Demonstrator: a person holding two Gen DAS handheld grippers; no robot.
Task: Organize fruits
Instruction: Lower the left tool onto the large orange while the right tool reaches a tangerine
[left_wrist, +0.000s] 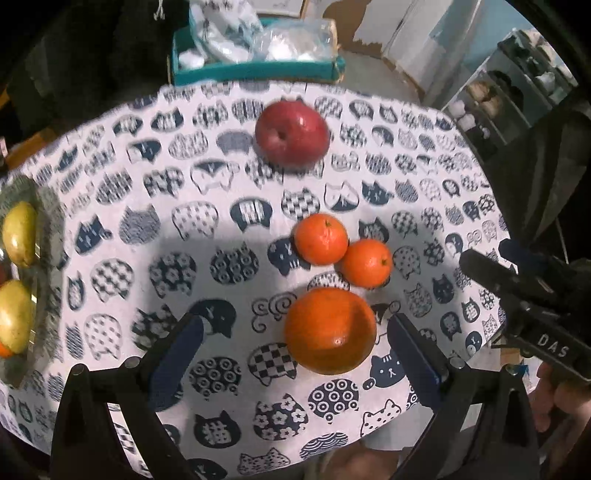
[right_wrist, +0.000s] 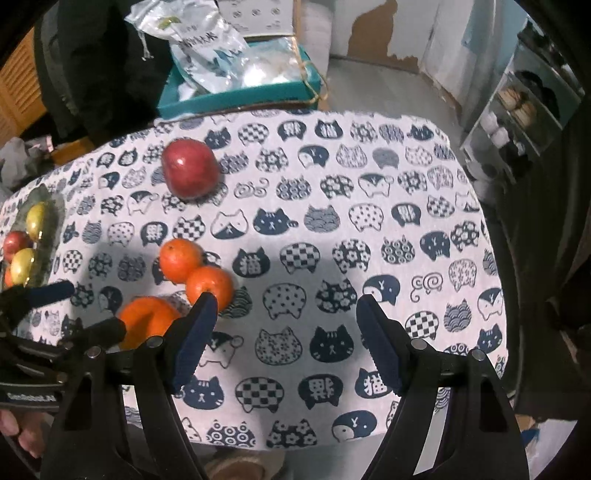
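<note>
While both tongs tilt steeply down at the worktop (left_wrist: 155, 236), the left tongs (left_wrist: 295, 343) gape wide around the big orange (left_wrist: 330, 329), not touching it. The right tongs (right_wrist: 286, 332) stand wide and empty. 2 mandarins (left_wrist: 321, 239) touch; the apple (left_wrist: 292, 134) sits beyond.

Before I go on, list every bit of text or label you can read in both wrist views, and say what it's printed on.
"DAS": white letters on the black body of the right tongs, seen from the left wrist view.
"猫": inside several cat shapes on the tablecloth.
White lettering on the left tongs' body: too blurred to read.
Dark characters on the plastic bag in the teal box: too blurred to read.
</note>
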